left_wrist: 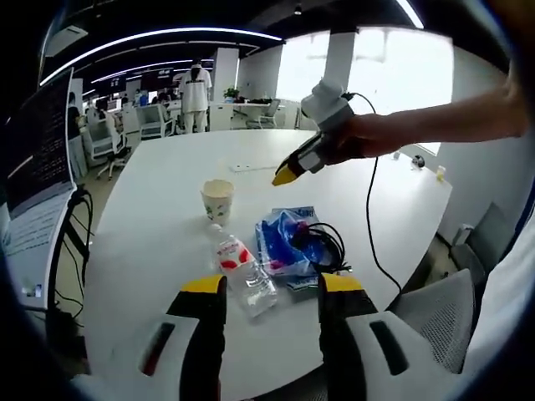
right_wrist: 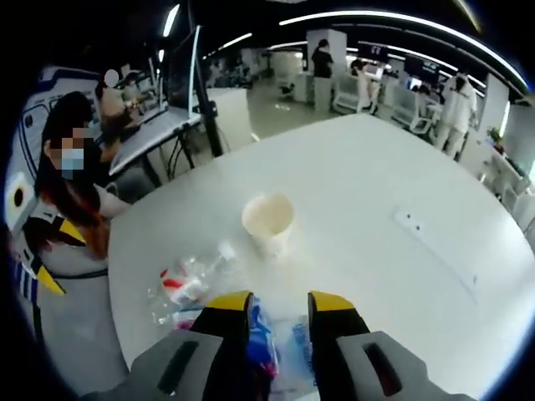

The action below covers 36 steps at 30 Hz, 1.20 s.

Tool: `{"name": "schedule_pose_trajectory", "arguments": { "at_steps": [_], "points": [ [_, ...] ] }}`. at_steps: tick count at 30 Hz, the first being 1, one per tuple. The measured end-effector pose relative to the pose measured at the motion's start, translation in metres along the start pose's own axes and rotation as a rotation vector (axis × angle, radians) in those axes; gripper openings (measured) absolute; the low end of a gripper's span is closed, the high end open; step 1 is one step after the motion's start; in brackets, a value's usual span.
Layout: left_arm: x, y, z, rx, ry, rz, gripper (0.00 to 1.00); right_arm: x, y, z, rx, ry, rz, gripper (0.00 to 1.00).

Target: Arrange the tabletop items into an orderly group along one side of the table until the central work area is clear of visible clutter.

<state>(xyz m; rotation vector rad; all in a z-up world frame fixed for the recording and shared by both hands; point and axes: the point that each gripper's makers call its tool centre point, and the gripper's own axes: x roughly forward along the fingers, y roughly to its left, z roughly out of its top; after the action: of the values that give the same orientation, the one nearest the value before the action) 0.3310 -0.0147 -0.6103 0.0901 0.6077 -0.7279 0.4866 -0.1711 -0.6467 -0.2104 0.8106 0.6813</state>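
bottle (left_wrist: 244,269): empty, light, crushable, grip mid-body | cup (right_wrist: 268,223): flimsy paper | left gripper (left_wrist: 272,291) spread | right gripper (right_wrist: 276,307) spread, nothing held

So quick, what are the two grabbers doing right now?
Left gripper: open, holding nothing, above the plastic bottle.
Right gripper: open, holding nothing.

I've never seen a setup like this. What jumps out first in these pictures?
A small heap near the white table's edge: a paper cup, a clear plastic bottle lying flat, a blue packet with black cable. The right gripper, yellow-tipped, hovers above it.
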Motion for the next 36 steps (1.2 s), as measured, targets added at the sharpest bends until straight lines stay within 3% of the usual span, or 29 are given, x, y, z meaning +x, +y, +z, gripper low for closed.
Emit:
{"name": "schedule_pose_trajectory", "arguments": {
  "at_steps": [16, 22, 36],
  "points": [
    [0.003, -0.001, 0.001, -0.013, 0.007, -0.006, 0.42, -0.026, -0.007, -0.025, 0.124, -0.048, -0.007, 0.25],
    [0.005, -0.002, 0.001, -0.029, 0.011, -0.010, 0.42, -0.029, -0.024, -0.037, 0.183, -0.074, -0.012, 0.25],
    [0.007, 0.003, -0.001, -0.027, 0.031, -0.015, 0.42, -0.054, -0.012, -0.058, 0.309, -0.156, -0.006, 0.32]
  ]
}}
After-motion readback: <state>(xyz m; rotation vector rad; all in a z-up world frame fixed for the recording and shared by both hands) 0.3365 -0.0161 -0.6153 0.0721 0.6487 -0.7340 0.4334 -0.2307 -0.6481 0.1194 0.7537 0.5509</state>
